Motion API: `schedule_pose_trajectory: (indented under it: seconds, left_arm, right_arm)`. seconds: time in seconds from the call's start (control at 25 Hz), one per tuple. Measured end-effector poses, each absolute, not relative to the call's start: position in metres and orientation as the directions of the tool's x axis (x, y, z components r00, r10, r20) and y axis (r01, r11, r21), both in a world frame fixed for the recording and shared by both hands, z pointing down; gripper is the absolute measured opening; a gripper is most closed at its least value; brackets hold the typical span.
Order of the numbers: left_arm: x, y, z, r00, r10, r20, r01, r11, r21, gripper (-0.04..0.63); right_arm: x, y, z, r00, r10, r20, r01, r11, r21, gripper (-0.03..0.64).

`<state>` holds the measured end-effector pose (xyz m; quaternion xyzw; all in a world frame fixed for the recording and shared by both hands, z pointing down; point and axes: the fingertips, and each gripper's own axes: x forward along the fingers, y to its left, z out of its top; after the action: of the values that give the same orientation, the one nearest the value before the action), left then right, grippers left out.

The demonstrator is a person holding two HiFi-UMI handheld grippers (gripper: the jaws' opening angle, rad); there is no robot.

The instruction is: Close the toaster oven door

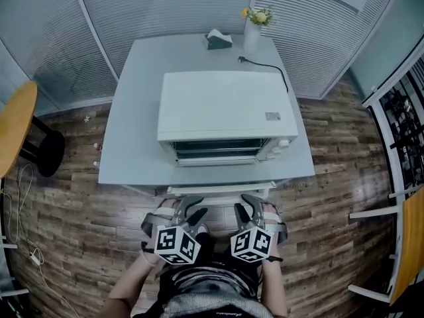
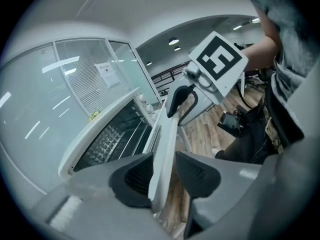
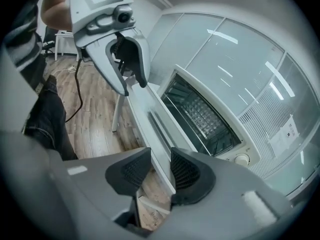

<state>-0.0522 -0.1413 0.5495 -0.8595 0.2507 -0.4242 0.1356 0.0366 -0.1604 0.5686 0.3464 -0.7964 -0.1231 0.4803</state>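
A white toaster oven (image 1: pixel 222 105) stands on a white table (image 1: pixel 132 131). Its door (image 1: pixel 218 189) hangs open, folded down flat past the table's front edge. Both grippers are at the door's front edge. In the left gripper view, the door edge (image 2: pixel 167 139) runs between the pads of my left gripper (image 2: pixel 162 171), with a gap at the right pad. My right gripper (image 3: pixel 160 169) also straddles the door edge (image 3: pixel 150 126), and floor shows beside one pad. In the head view, the left gripper (image 1: pixel 192 209) and right gripper (image 1: pixel 248 205) sit side by side just below the door.
A tissue box (image 1: pixel 218 40), a vase of flowers (image 1: pixel 254 28) and the oven's black power cord (image 1: pixel 265 66) lie behind the oven. A round yellow table (image 1: pixel 13 124) stands at left, a chair (image 1: pixel 404 244) at right, and a white cable (image 1: pixel 26 244) trails on the wood floor.
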Motion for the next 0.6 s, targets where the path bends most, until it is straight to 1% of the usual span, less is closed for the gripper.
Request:
schedule_pose_trajectory:
  seconds: [0.04, 0.08, 0.12, 0.24, 0.4, 0.6]
  left_arm:
    - [-0.051, -0.142, 0.552, 0.503, -0.549, 0.667, -0.291, -0.835, -0.468, 0.151]
    - [-0.050, -0.143, 0.554, 0.490, -0.553, 0.673, -0.266, -0.831, -0.489, 0.120]
    - [-0.049, -0.143, 0.557, 0.478, -0.555, 0.681, -0.241, -0.828, -0.505, 0.104]
    - [-0.047, -0.147, 0.565, 0.457, -0.554, 0.696, -0.205, -0.827, -0.524, 0.101]
    - [-0.046, -0.155, 0.566, 0.454, -0.554, 0.698, -0.217, -0.828, -0.517, 0.086]
    - [-0.048, -0.160, 0.560, 0.465, -0.560, 0.686, -0.246, -0.826, -0.508, 0.086]
  right_arm:
    - [0.036, -0.161, 0.567, -0.301, -0.671, 0.678, -0.436, 0.729, 0.528, 0.126]
    - [0.036, -0.162, 0.566, -0.303, -0.672, 0.676, -0.438, 0.728, 0.527, 0.126]
    - [0.036, -0.163, 0.565, -0.305, -0.673, 0.673, -0.441, 0.727, 0.527, 0.126]
    - [0.035, -0.166, 0.561, -0.312, -0.675, 0.668, -0.446, 0.725, 0.525, 0.129]
    - [0.035, -0.169, 0.559, -0.321, -0.675, 0.664, -0.449, 0.726, 0.521, 0.129]
    - [0.034, -0.174, 0.553, -0.336, -0.686, 0.645, -0.462, 0.717, 0.522, 0.132]
